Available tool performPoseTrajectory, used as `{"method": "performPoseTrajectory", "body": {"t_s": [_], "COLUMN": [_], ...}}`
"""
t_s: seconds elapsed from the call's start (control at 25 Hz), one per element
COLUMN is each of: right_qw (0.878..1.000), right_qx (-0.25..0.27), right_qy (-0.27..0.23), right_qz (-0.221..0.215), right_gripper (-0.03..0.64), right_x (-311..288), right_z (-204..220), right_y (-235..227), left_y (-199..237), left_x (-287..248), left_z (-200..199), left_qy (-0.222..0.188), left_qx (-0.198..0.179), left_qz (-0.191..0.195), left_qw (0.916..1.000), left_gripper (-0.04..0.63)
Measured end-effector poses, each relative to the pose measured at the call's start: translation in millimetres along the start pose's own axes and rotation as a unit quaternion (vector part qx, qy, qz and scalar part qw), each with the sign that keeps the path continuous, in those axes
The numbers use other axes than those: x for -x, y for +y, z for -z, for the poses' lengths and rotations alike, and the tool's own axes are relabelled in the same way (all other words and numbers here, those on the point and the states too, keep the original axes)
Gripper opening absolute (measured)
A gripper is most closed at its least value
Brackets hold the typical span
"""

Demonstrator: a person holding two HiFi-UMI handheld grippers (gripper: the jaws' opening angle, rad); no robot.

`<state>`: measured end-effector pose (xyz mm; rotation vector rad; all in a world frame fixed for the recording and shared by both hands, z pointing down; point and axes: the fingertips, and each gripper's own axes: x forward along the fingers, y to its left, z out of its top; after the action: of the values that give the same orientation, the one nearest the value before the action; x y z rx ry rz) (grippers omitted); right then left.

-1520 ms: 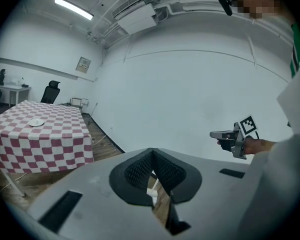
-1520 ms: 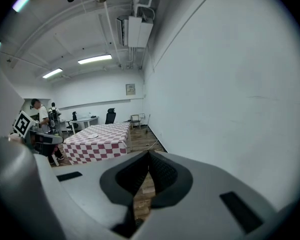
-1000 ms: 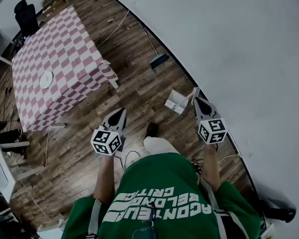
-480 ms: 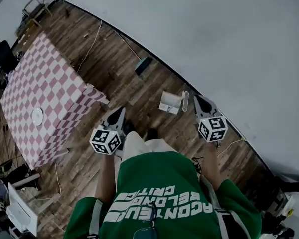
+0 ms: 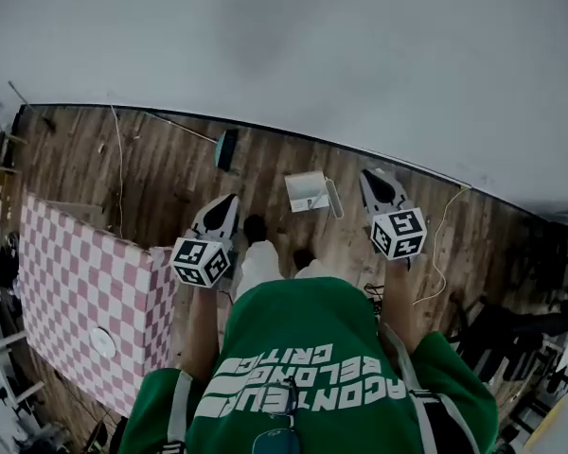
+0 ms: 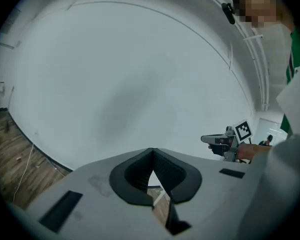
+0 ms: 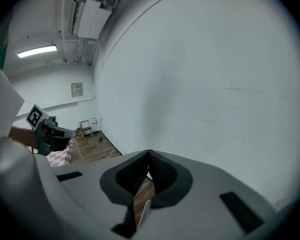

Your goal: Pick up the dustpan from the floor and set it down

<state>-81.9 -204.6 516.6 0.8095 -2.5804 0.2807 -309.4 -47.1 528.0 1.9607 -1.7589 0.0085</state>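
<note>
The white dustpan lies on the wood floor close to the wall, its handle pointing toward me. My left gripper hovers to its left with the jaws shut and nothing in them. To the right of the dustpan, the right gripper is also shut and empty. In the left gripper view the closed jaws point at the white wall, and the right gripper shows beyond them. The right gripper view has its closed jaws over a sliver of floor.
A white wall fills the far side. A pink checkered table with a white disc stands at the lower left. A dark flat object lies by the wall. A cable and dark clutter are on the right.
The person has turned toward the wall. The table has slid to the lower left of the head view, and the dustpan now lies between and ahead of the two grippers. Both jaws stay shut.
</note>
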Motion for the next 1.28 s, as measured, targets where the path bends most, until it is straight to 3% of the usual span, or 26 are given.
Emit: {"method": "performPoseTrajectory", "body": {"t_s": [0.16, 0.44, 1.0, 1.28], "right_qw": [0.997, 0.987, 0.97, 0.965], "right_qx": [-0.039, -0.075, -0.095, -0.091], "right_qy": [-0.002, 0.027, 0.099, 0.141], "right_qz": [0.06, 0.137, 0.201, 0.201], "right_gripper": [0.008, 0.008, 0.009, 0.011], "right_x": [-6.2, -15.7, -46.3, -60.6], "right_z": [2.2, 23.0, 63.9, 92.7], "right_y": [-3.3, -9.6, -12.6, -11.1], "left_y": [10.1, 15.9, 5.4, 5.3], "left_x": [-44.7, -103.8, -154.2, -158.5], "left_z": [-26.1, -38.2, -33.9, -26.2], "left_qy": [0.031, 0.06, 0.097, 0.103], "left_qx": [-0.039, -0.051, -0.056, -0.047], "left_qz": [0.081, 0.18, 0.292, 0.307], "left_qw": [0.9954, 0.9804, 0.9498, 0.9449], "left_gripper": [-0.005, -0.005, -0.006, -0.005]}}
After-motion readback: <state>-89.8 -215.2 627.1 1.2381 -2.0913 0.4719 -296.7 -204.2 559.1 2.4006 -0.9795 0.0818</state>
